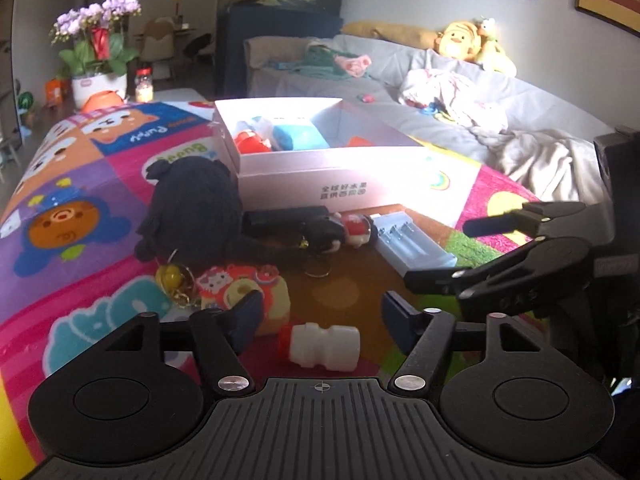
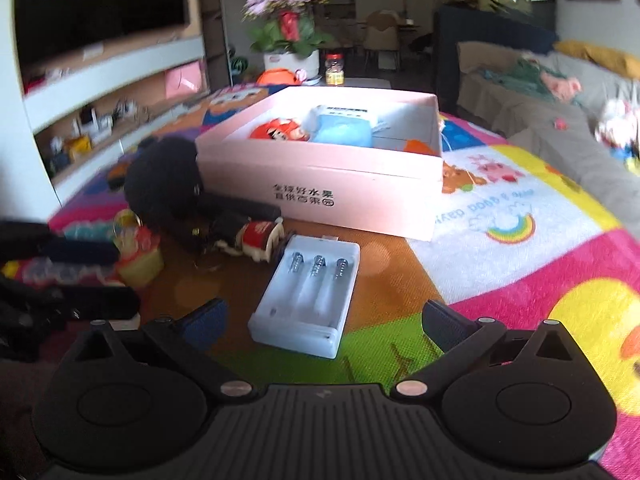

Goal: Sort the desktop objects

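My left gripper is open, and a small white bottle with a red cap lies on its side on the mat between the fingers, untouched by the pads. My right gripper is open around the near end of a white battery charger, its pads clear of it. Behind stands an open pink box holding a red toy and a blue pouch. In the left wrist view the right gripper reaches in from the right beside the charger.
In front of the box lie a black plush, a black tube, a red-and-white figurine, a yellow toy camera and a yellow keychain. A colourful mat covers the table. A sofa runs along the right.
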`<state>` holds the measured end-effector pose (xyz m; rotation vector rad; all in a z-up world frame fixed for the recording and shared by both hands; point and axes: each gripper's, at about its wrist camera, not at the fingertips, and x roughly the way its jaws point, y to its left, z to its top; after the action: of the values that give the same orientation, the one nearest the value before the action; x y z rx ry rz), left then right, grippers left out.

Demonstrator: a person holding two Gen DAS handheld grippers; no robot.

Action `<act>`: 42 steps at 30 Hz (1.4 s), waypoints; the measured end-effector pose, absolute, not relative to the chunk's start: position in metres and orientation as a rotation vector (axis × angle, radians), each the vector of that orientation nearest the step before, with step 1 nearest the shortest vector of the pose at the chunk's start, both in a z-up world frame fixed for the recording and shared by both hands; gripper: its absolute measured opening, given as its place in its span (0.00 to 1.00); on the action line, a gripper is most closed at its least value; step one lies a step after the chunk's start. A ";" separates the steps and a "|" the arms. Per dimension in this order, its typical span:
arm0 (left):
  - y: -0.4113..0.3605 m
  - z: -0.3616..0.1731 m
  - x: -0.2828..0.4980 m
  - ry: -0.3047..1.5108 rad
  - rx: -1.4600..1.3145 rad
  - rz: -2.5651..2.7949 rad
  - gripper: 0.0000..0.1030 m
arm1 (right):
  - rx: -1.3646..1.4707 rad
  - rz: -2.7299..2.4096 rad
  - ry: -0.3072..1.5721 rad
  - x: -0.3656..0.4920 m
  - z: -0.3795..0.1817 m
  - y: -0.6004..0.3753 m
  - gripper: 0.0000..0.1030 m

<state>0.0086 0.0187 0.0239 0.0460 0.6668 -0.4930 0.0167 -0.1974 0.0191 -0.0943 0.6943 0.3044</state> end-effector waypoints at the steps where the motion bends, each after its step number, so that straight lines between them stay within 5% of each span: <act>1: 0.021 0.024 0.007 0.666 0.040 -0.488 0.76 | -0.134 0.301 0.696 0.017 0.019 -0.193 1.00; 10: 0.037 0.022 -0.007 0.715 0.065 -0.496 0.89 | -0.356 0.033 0.640 0.027 0.015 -0.209 1.00; 21: 0.012 0.007 0.013 0.752 0.032 -0.634 0.91 | -0.011 0.147 0.773 0.030 0.011 -0.241 1.00; 39: 0.034 0.011 0.020 0.730 -0.016 -0.545 0.97 | 0.092 0.096 0.813 0.078 0.018 -0.207 1.00; 42: 0.033 0.007 0.013 0.737 -0.005 -0.552 0.97 | 0.038 0.112 0.788 0.077 0.015 -0.200 0.91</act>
<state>0.0127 0.0334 0.0066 -0.0053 0.7373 -0.5523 0.0768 -0.2001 0.0154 0.0384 0.7877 0.1118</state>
